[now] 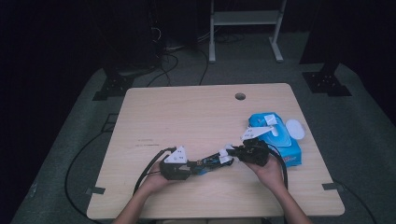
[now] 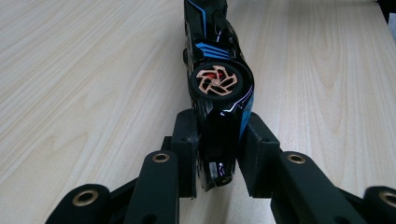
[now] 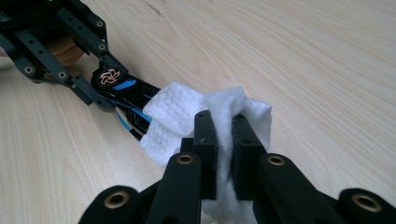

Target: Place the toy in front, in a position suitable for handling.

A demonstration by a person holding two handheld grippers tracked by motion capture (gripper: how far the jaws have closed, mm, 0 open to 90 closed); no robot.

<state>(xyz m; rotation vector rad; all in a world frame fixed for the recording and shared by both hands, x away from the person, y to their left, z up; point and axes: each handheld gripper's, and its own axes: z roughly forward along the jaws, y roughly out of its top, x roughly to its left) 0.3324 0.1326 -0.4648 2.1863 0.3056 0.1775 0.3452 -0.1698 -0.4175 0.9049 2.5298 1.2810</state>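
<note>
1. Black-and-blue toy car (image 2: pixel 218 79), glossy body with copper-coloured wheel hubs. It sits near the front edge of the wooden table (image 1: pixel 187 116), turned on its side and spanning the gap between the two grippers.
2. Left gripper (image 2: pixel 219 149): jaws closed on one end of the toy car, one pad on each flank. The grip looks firm, and a wheel faces up just beyond the pads.
3. Right gripper (image 3: pixel 223 140): jaws nearly together, pinching a folded white wet wipe (image 3: pixel 187 116). The free part of the wipe drapes over the far end of the car and touches it.
4. Blue wipes pack (image 1: pixel 275 137): lies on the right side of the table just beyond the right gripper, flap lid open, with a white sheet showing at the opening.
5. Step in hand, as judged: wiping the car's body while the other gripper steadies it.
6. Handling notes:
   - Keep the left grip steady, so the car does not twist on its glossy sides.
   - Draw the wipe along the length of the body rather than across it. This keeps the cloth flat against the car.
   - Press lightly, since hard pressure could lever the car out of the left jaws.
   - Keep the wipe's loose corner clear of the wheel.
</note>
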